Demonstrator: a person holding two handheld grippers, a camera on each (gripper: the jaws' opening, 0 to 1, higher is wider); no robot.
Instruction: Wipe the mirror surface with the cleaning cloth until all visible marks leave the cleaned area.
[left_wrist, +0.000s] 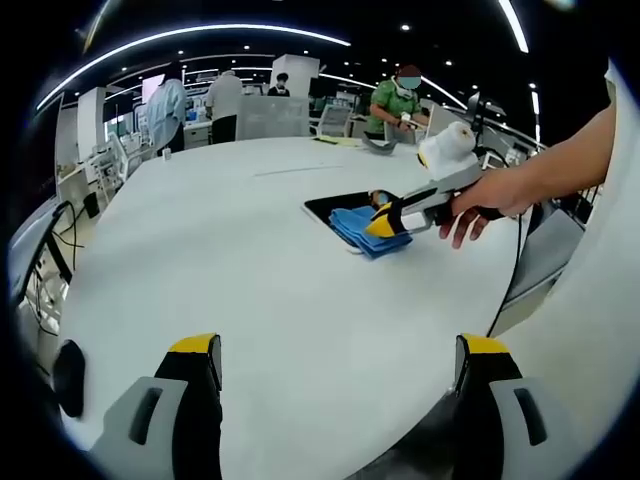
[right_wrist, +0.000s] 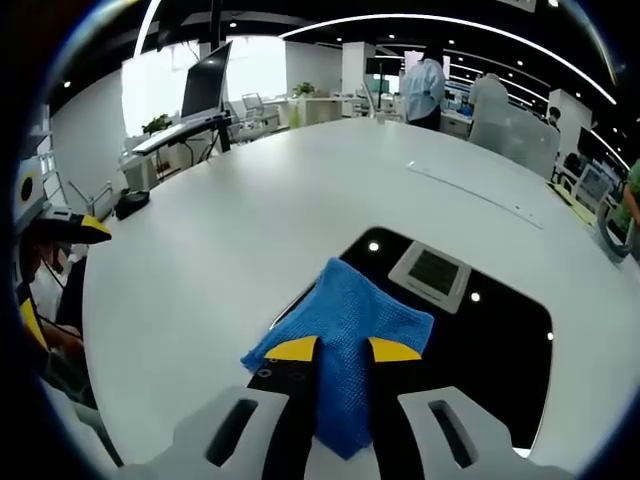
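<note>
While the left hand-held gripper (left_wrist: 340, 365) hovers with jaws apart at lower frame, the right hand-held gripper (right_wrist: 345, 348) clamps the blue cloth (right_wrist: 345, 320) on the mirror (right_wrist: 490, 340) at centre of the white surface (right_wrist: 220, 250).

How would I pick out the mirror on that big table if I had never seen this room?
Start at the large white table. Near one edge a flat dark rectangle lies on it: the mirror, reflecting ceiling lights as bright dots. A blue cloth, pinched in the right gripper, lies partly on it; it is the one dark glossy patch on the white top.
</note>
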